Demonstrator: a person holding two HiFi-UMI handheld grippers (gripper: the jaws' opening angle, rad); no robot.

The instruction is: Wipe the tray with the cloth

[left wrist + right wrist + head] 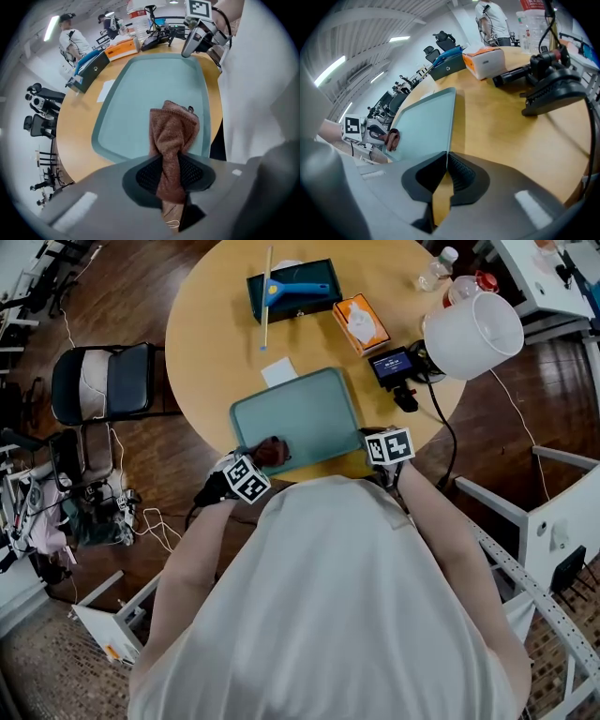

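The teal tray lies near the front edge of the round wooden table. My left gripper is at the tray's near left corner, shut on a brown cloth. In the left gripper view the cloth hangs bunched between the jaws of the left gripper, over the tray. My right gripper is shut on the tray's near right rim. In the right gripper view the thin rim runs into the closed jaws of the right gripper beside the tray.
Behind the tray lie a white paper, a dark box with a blue-handled tool, a wooden stick and an orange tissue box. At right are a small screen device and a white bucket. A chair stands left.
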